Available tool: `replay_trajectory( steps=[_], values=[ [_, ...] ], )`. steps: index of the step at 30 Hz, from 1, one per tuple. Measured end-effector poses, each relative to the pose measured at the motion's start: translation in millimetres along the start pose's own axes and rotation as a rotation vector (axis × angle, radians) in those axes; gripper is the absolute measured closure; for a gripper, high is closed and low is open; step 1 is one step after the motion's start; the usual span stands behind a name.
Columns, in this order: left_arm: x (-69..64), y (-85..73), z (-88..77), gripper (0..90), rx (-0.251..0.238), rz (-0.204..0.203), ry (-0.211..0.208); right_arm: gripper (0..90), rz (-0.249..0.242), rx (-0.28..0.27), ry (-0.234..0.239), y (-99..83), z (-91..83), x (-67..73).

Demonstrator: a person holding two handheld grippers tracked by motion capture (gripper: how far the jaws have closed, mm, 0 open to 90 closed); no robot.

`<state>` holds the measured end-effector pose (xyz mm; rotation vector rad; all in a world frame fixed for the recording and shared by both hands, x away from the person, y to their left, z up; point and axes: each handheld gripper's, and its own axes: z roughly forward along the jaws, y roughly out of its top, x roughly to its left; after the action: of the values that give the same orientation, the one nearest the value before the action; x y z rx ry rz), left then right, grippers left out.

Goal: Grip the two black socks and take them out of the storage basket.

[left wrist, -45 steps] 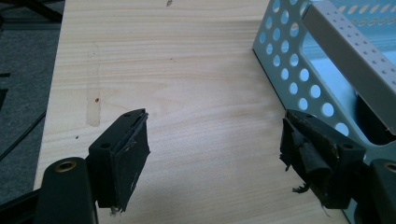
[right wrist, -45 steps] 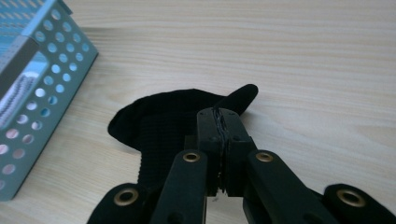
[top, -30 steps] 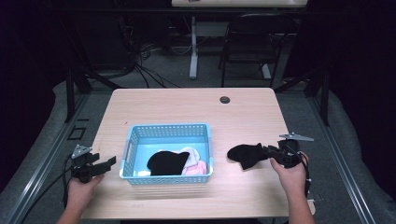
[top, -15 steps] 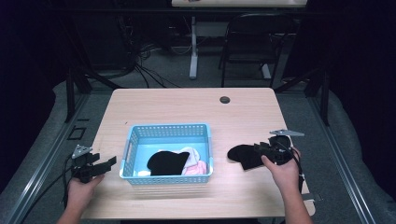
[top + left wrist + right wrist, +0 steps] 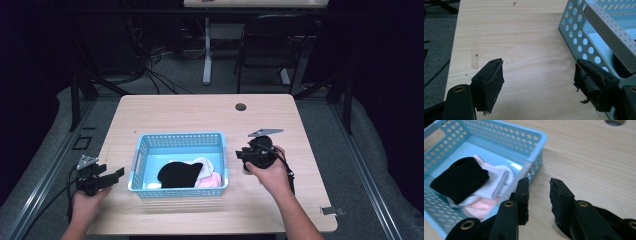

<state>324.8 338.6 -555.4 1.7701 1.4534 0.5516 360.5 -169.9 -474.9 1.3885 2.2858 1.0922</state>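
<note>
Both grippers, left (image 5: 116, 174) and right (image 5: 239, 155), gape empty beside the basket (image 5: 179, 141), its long axis crosswise.

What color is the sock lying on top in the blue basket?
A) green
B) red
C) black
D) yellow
C: the top sock in the blue basket is black, lying over white and pink ones.

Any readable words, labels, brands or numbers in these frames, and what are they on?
None: no readable text on the blue basket, the black cloth and pale cloths inside it, the wooden table, or either tool.
</note>
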Motion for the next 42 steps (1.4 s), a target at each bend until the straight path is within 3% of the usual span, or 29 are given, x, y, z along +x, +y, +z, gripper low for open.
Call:
replay_trajectory(
  steps=[5, 12, 20, 30, 42],
  values=[
    [-0.1, 0.0, 0.1, 23.6, 0.001, 0.0, -0.001, 68.4, -0.052, 0.007, 0.038, 12.9, 13.7, 23.4],
    [0.6, 0.0, 0.0, 23.5, 0.0, -0.001, -0.004, 67.7, -0.083, 0.041, 0.074, 21.9, 34.2, 46.5],
    [0.4, 0.3, 0.5, 23.5, 0.001, 0.002, -0.003, 65.5, -0.083, 0.104, 0.098, 23.3, 59.2, 63.2],
    [0.8, 0.4, 0.5, 23.5, 0.0, 0.004, -0.006, 65.4, -0.059, 0.181, 0.117, 25.0, 86.8, 77.0],
    [0.1, 1.0, 0.4, 23.5, -0.002, 0.009, -0.007, 62.2, -0.051, 0.256, 0.109, 28.9, 103.6, 82.1]
  ],
)
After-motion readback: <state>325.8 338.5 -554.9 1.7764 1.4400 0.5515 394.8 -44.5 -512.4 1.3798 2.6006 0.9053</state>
